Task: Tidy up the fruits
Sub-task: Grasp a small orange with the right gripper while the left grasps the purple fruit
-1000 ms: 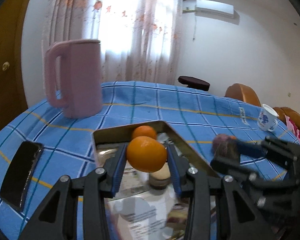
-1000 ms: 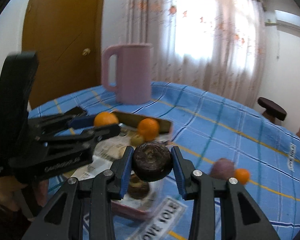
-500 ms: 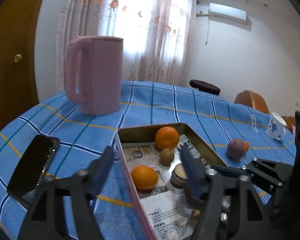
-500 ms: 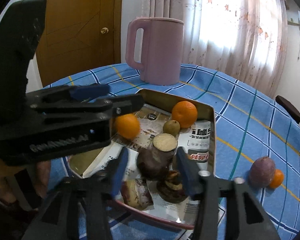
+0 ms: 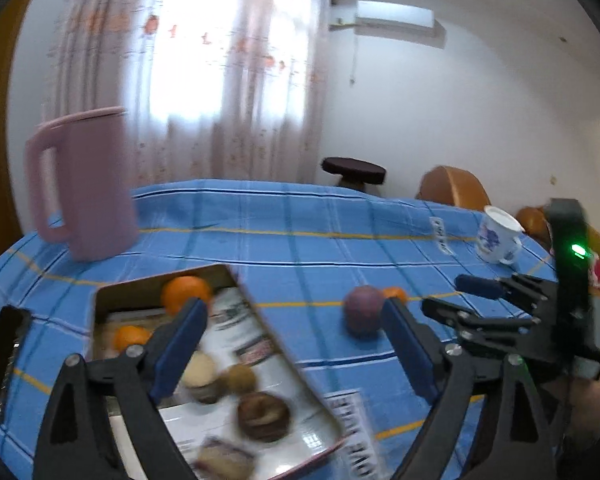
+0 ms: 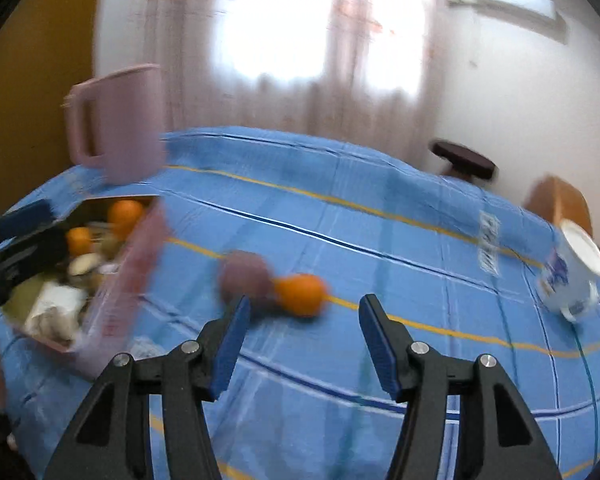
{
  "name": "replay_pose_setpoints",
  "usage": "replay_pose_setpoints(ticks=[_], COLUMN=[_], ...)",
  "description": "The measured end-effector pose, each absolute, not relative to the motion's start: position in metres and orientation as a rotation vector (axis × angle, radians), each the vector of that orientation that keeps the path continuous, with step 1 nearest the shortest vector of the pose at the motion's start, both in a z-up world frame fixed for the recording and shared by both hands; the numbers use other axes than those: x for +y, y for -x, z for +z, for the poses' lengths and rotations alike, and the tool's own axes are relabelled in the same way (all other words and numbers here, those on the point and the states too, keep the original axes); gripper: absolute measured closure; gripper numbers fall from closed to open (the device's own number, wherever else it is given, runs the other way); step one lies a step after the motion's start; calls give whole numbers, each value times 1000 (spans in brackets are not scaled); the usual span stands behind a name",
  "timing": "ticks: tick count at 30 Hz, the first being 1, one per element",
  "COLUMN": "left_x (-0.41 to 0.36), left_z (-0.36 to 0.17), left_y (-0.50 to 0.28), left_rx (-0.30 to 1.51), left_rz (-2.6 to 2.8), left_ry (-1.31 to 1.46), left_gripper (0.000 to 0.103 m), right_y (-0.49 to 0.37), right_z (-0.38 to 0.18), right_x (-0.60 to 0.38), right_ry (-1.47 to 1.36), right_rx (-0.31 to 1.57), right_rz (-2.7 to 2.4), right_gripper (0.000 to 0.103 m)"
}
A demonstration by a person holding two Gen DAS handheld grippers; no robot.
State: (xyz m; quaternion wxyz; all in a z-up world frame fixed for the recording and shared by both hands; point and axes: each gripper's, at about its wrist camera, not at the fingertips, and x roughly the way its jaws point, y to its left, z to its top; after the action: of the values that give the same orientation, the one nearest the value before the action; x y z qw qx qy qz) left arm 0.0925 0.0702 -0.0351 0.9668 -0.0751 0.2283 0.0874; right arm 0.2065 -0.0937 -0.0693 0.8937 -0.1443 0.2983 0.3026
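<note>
Both grippers gape wide and carry nothing: the left gripper (image 5: 294, 316) hangs over the tray's (image 5: 260, 322) right edge, the right gripper (image 6: 302, 318) just short of 2 loose fruits. The purple fruit (image 6: 246, 278) touches a small orange (image 6: 302, 294) on the blue checked tablecloth (image 6: 380, 216). In the tray lie 2 oranges (image 5: 186, 294) (plus some blurred brownish pieces).

Holding both grippers level and forward: left gripper (image 5: 292, 344) with jaws spread wide, empty; right gripper (image 6: 304, 336) likewise gaping, gripping nothing.
</note>
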Motion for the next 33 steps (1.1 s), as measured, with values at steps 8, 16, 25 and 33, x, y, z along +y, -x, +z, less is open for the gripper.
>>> replay_pose_setpoints(ticks=[8,16,25,33], left_x=[41,51,36,18], left_z=[-37,-33,-45,-51], left_y=[-129,-137,-158,-184], left_rx=[510,519,606,685], left_rz=[160,182,151,145], left_ry=[94,97,64,65], left_gripper=[12,9,9,10], right_y=[-248,-272,-270,-279], right_z=[-89,-102,-104,-94], right_x=[-86,-67,-68,-115], right_ry=[272,230,230,198], right_rx=[762,820,816,729], right_rz=[682,717,757,576], right_gripper=[45,45,66,66])
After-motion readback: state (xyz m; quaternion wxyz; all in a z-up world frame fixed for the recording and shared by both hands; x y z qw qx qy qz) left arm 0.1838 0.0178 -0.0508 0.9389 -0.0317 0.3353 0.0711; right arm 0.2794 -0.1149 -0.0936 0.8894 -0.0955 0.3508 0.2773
